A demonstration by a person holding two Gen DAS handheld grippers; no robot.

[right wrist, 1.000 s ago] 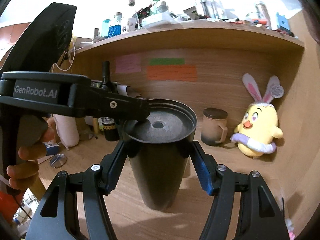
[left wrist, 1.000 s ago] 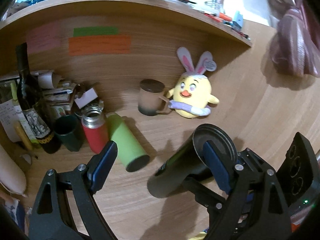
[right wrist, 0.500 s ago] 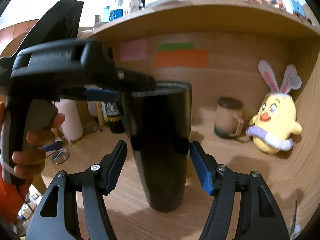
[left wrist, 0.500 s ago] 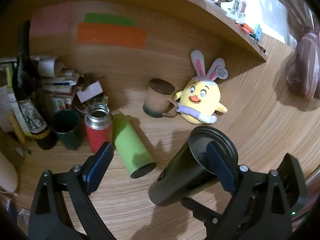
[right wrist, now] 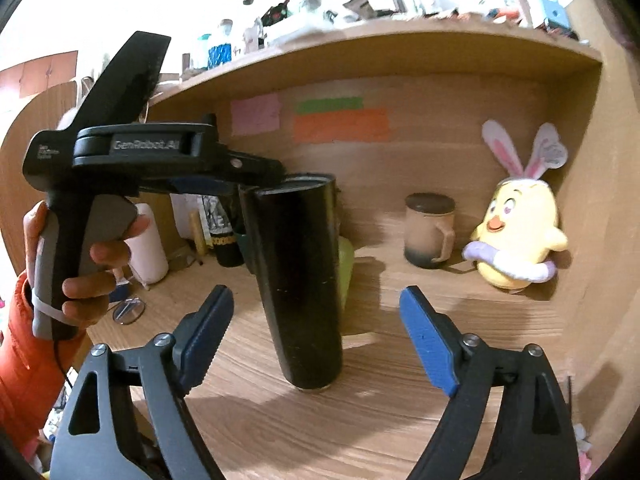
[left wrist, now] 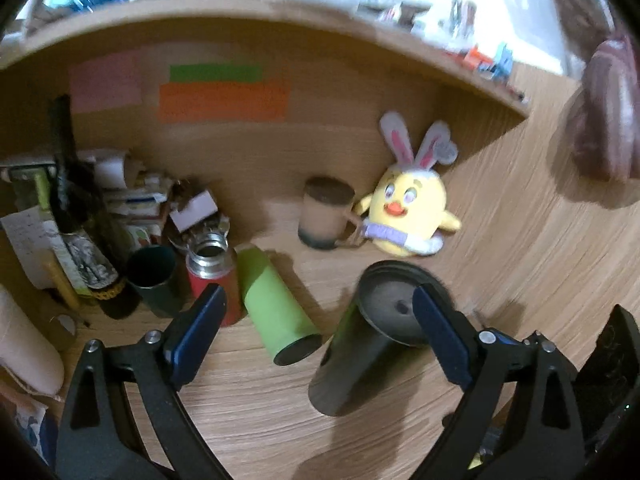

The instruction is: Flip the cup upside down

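Observation:
A tall black cup (right wrist: pixel 298 280) stands on the wooden desk, wide end up, narrow end down. In the left wrist view the cup (left wrist: pixel 360 340) shows its flat top with a small centre hole. My right gripper (right wrist: pixel 312 332) is open, its blue pads apart on either side of the cup's lower half, not touching it. My left gripper (left wrist: pixel 320 336) is open; from the right wrist view its body (right wrist: pixel 152 152) sits level with the cup's top rim, its fingers at the rim on the left side.
A green cup (left wrist: pixel 276 308) lies on its side left of the black cup. A red flask (left wrist: pixel 212 272), a dark green cup (left wrist: pixel 154 280) and a bottle (left wrist: pixel 80 232) stand at the left. A lidded mug (right wrist: pixel 430 230) and a yellow plush chick (right wrist: pixel 520 232) stand at the back.
My right gripper has opened wider and let go of the black cup, which now stands on the desk. My left gripper has shifted slightly near the cup's rim.

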